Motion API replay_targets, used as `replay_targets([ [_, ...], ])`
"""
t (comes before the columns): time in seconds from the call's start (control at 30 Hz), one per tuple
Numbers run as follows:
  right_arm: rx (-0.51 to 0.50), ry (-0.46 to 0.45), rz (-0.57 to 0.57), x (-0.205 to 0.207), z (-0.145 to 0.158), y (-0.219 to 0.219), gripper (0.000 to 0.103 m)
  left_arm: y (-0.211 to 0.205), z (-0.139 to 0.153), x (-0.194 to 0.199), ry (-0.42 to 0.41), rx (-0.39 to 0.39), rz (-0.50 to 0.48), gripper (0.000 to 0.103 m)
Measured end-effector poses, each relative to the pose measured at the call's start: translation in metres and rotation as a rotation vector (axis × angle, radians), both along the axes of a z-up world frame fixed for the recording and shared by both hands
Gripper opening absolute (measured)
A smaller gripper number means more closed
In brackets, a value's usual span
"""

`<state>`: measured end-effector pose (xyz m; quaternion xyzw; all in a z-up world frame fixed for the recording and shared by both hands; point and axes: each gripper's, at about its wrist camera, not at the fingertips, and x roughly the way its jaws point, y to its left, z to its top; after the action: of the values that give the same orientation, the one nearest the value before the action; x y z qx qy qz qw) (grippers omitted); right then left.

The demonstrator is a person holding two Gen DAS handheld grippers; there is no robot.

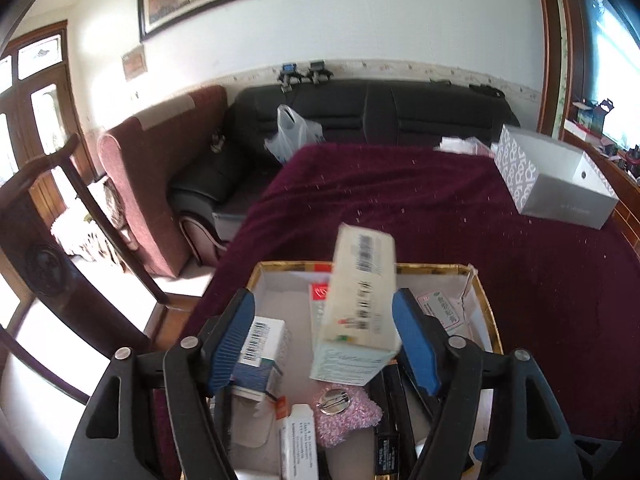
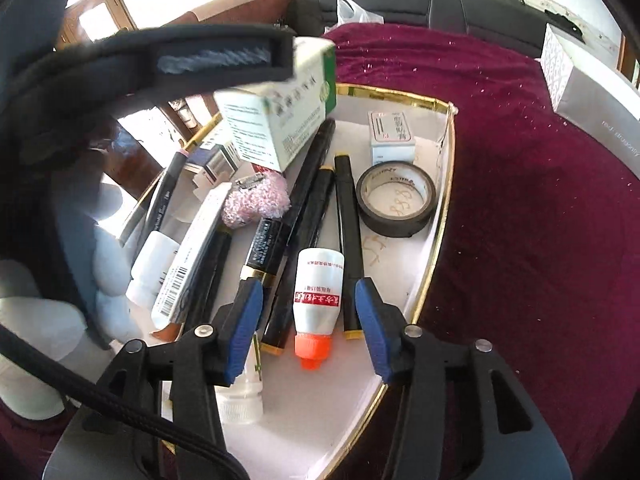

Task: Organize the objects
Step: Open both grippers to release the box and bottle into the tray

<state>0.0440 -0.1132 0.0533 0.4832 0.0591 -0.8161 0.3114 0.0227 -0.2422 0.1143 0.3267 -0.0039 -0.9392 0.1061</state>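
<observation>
A gold-rimmed white tray [image 1: 476,272] [image 2: 442,200] on a maroon cloth holds small boxes, black pens [image 2: 348,240], a pink fuzzy pad [image 1: 344,412] [image 2: 256,200] and a roll of black tape [image 2: 396,200]. My left gripper [image 1: 324,336] is open over the tray; a blurred white-and-green medicine box [image 1: 360,308] [image 2: 276,120] is between its pads, tilted, touching neither clearly. My right gripper [image 2: 308,320] is open, low over the tray, around a white bottle with an orange cap [image 2: 318,304] without closing on it.
A grey patterned box [image 1: 556,176] [image 2: 580,76] stands at the cloth's far right. A black sofa [image 1: 360,112] with a plastic bag [image 1: 292,132] and a maroon armchair [image 1: 160,172] lie beyond. A dark wooden chair [image 1: 48,216] is left.
</observation>
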Motion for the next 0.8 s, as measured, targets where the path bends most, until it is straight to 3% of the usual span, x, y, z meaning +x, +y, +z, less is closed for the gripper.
replay_targets([
  [0.3,-0.045,0.05,-0.027,0.022,0.024,0.021,0.051,0.005,0.043,0.051,0.116,-0.03,0.052,0.068],
  [0.4,-0.06,0.065,-0.039,0.035,0.032,0.032,0.051,0.01,0.056,0.068,0.148,-0.05,0.087,0.083],
  [0.5,-0.068,0.084,-0.048,0.042,0.038,0.042,0.051,0.015,0.064,0.086,0.185,-0.054,0.118,0.088],
  [0.6,-0.067,0.106,-0.064,0.046,0.042,0.051,0.051,0.018,0.071,0.102,0.217,-0.057,0.147,0.102],
  [0.8,-0.056,0.161,-0.101,0.055,0.048,0.071,0.051,0.02,0.075,0.121,0.198,-0.033,0.206,0.102],
])
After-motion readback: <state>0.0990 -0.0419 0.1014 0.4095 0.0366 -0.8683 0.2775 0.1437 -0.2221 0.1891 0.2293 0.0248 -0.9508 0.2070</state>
